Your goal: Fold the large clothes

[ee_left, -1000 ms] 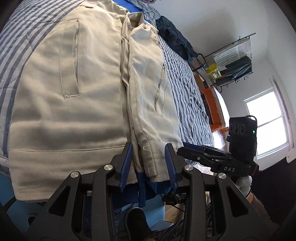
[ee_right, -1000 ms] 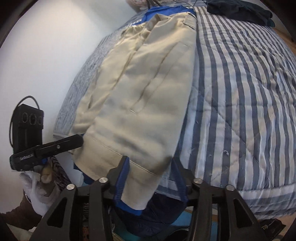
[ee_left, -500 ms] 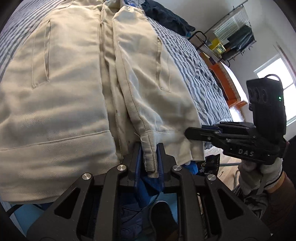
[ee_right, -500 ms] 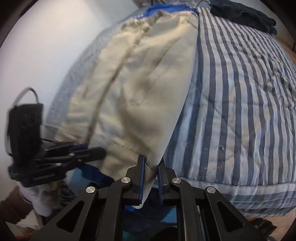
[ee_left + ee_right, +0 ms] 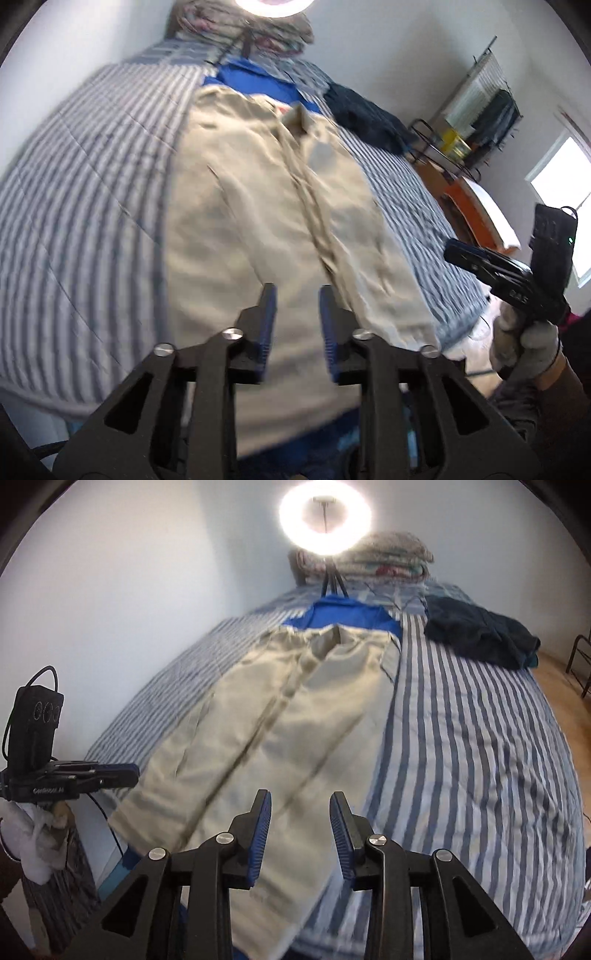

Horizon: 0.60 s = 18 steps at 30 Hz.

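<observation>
On bed: one beige jacket; two dark garments.

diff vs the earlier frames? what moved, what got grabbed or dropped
Both tools, left and right, had clamped the beige jacket's near hem; their jaws have just been opening and now stand apart, nothing pinched. Both views have pulled back and tilted up the striped bed. Jacket still flat; dark clothes unmoved.

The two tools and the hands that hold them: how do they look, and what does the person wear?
Each tool, left and right, has black fingers with silver rivets and ribbed blue pads. Seen from the side, each carries a black camera box with a cable and small white lettering. The hands wear light knitted gloves with a brown cuff.
</observation>
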Each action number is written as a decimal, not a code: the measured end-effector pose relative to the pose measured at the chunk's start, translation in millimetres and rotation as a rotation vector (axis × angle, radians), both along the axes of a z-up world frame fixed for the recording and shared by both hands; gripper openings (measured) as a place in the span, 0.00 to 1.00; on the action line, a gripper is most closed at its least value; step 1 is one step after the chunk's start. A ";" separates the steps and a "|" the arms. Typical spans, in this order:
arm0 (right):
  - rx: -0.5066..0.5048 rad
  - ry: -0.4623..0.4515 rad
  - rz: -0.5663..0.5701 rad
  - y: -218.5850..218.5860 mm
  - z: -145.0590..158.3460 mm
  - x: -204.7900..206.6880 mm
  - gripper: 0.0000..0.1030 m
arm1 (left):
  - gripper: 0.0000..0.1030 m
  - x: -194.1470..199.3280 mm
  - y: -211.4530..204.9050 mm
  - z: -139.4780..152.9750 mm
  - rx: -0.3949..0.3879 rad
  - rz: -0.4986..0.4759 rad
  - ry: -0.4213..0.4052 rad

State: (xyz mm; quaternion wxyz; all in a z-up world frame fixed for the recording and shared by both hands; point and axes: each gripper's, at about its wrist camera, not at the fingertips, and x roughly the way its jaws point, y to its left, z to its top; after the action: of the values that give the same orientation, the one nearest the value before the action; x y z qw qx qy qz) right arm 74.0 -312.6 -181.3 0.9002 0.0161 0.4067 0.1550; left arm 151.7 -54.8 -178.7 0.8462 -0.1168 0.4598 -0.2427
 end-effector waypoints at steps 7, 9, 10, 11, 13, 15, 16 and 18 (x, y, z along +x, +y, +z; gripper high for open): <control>-0.016 0.066 -0.037 4.2 -6.9 69.6 0.26 | 0.39 71.7 19.3 -14.6 0.051 0.067 0.039; 0.033 0.097 -0.061 -1.8 -14.8 86.7 0.26 | 0.39 87.8 22.9 -22.2 0.046 0.089 0.056; 0.045 0.107 -0.075 -3.5 -19.7 93.2 0.26 | 0.39 93.4 23.4 -25.6 0.043 0.100 0.057; 0.040 0.114 -0.086 -3.9 -23.9 98.1 0.26 | 0.39 99.0 24.9 -28.8 0.049 0.109 0.053; 0.009 0.123 -0.097 -2.9 -33.1 109.8 0.25 | 0.39 107.6 23.4 -33.9 0.061 0.113 0.039; -0.002 0.134 -0.100 -1.6 -41.2 119.1 0.25 | 0.39 115.2 20.8 -41.4 0.056 0.107 0.049; 0.000 0.147 -0.103 -0.3 -47.2 124.7 0.25 | 0.39 118.8 17.5 -47.1 0.059 0.098 0.058; 0.015 0.173 -0.096 3.4 -58.7 132.2 0.25 | 0.39 123.4 8.0 -57.5 0.092 0.077 0.070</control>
State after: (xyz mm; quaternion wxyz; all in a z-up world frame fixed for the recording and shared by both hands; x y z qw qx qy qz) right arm 206.1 -309.1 -240.0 0.8678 0.0554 0.4807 0.1129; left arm 275.1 -46.8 -236.2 0.8428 -0.1038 0.4948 -0.1846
